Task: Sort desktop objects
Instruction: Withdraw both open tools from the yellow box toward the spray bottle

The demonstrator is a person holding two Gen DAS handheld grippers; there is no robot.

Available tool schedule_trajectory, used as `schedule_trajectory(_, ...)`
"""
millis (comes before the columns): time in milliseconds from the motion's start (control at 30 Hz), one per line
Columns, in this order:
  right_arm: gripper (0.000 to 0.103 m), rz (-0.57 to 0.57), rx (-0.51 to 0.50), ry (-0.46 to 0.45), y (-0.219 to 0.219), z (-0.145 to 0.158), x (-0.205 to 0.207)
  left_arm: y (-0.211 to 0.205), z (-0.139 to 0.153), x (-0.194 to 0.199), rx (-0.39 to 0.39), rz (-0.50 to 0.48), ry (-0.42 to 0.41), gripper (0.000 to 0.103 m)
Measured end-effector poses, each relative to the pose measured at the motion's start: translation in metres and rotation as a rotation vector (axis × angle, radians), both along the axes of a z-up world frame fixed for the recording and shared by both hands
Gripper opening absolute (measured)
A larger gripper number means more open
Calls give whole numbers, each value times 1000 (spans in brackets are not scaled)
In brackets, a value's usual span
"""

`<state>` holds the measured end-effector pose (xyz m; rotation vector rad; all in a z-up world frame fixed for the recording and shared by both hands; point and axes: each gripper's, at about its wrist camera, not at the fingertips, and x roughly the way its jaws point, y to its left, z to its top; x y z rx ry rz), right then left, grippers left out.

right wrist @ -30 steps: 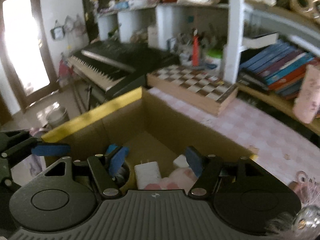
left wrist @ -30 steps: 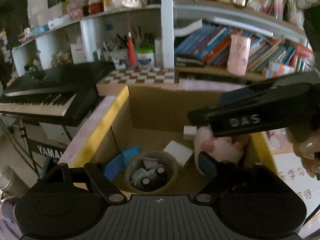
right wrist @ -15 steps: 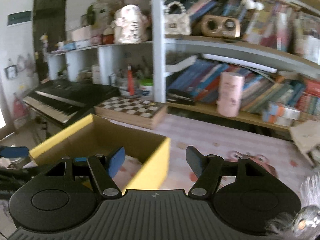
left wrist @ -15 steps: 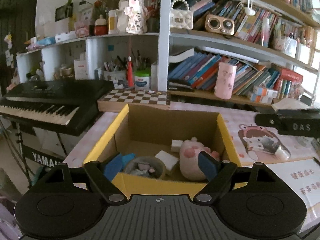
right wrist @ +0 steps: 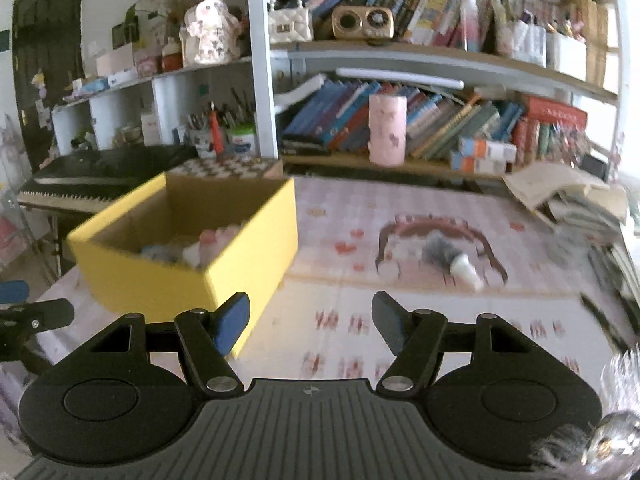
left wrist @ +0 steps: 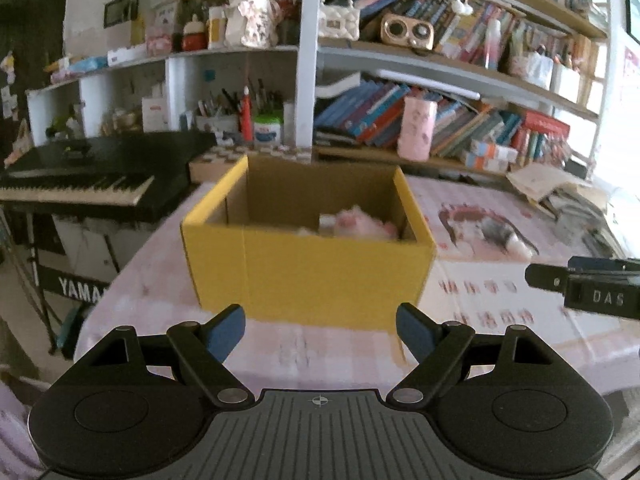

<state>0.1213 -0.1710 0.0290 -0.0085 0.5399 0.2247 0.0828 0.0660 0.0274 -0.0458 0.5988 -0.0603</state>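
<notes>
The open yellow cardboard box, sitting near the table's left edge, is already holding a pink plush toy; a small grey-and-white fluffy object is lying mid-table, seemingly remaining. Left gripper and right gripper are hanging released, empty.

Yellow box left; open tablecloth ahead, right.
</notes>
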Motion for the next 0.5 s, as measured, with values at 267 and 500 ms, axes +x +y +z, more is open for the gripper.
schedule_trajectory(267, 65, -50, -5, 105, -1, -32, -61, -14, -22, -29, -11, -82, 77, 85)
schedule_trajectory(500, 65, -117, 2, 165, -11, -45, -84, -38, -25, -36, 21, -202, 89, 85)
